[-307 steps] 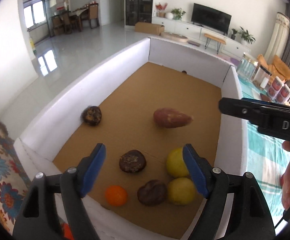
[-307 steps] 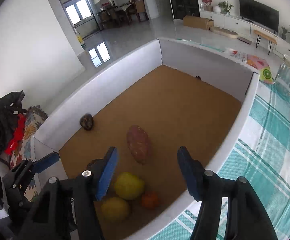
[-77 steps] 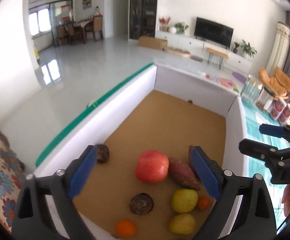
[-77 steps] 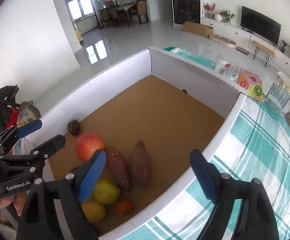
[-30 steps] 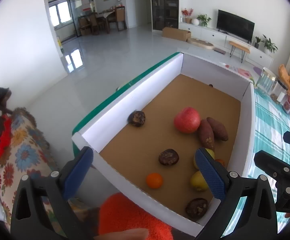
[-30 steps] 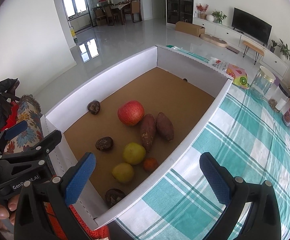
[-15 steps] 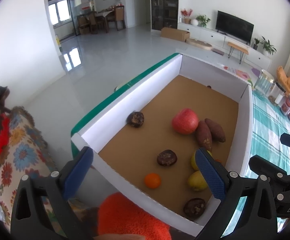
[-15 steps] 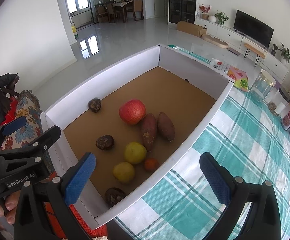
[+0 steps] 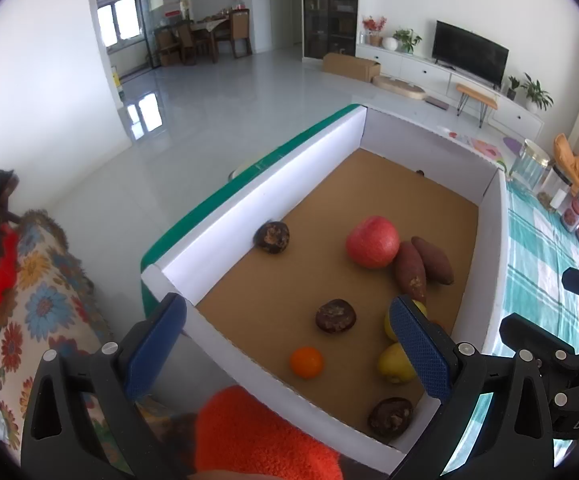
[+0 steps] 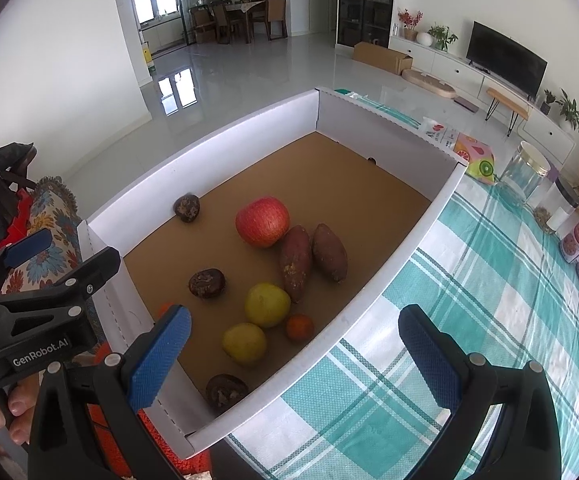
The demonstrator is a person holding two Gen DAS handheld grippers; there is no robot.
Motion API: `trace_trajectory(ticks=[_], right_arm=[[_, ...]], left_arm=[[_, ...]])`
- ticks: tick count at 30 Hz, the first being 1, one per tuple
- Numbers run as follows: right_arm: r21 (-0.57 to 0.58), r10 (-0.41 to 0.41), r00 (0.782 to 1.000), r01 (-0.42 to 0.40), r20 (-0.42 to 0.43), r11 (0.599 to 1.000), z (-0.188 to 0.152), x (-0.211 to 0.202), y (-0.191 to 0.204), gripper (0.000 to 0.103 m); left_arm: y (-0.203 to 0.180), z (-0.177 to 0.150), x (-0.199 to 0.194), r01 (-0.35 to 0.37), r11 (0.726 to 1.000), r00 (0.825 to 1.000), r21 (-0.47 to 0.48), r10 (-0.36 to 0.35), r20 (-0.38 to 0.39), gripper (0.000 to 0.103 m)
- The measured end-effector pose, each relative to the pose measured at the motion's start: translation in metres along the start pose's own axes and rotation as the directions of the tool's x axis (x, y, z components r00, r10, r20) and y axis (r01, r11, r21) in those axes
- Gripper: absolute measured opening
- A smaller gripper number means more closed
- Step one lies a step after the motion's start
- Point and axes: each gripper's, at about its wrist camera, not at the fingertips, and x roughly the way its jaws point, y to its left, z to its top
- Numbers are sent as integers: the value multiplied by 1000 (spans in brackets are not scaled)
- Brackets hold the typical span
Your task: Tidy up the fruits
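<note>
Our cardboard box point(image 10: 405, 236) sits on the checked surface point(image 10: 469, 320), holding a red apple point(image 10: 262, 221) touching two sweet potatoes point(image 10: 296, 262), with yellow fruits point(image 10: 267, 305) nearer us. Our left claw point(image 9: 287, 346) and right claw point(image 10: 295, 360) both hover wide open and empty above the box's near end.

Red apple point(image 10: 262, 227) sits mid-box point(image 10: 409, 232), two brown sweet potatoes point(image 10: 312, 258) lying side by side, touching it. Near them, two yellow fruits point(image 10: 255, 322) and a small orange point(image 10: 300, 327). Another orange point(image 9: 306, 362) near the box's near wall. Three dark wrinkled fruits point(image 10: 207, 283) lie scattered, one in the box's near corner.
</note>
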Motion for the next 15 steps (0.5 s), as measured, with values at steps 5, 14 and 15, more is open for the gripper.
trace_trajectory(ticks=[5,14,15], right_arm=[[-13,-2,1000,2,-10,1000,-1,4,5,103],[-16,-7,1000,6,-17,1000,0,9,5,103],[-16,-7,1000,7,-18,1000,1,10,5,103]], left_arm=[[-1,0,4,-4,1000,1000,12,4,-3,102],[-3,0,3,0,1000,1000,26,-1,16,102],[-4,0,3,-2,1000,1000,28,2,16,102]])
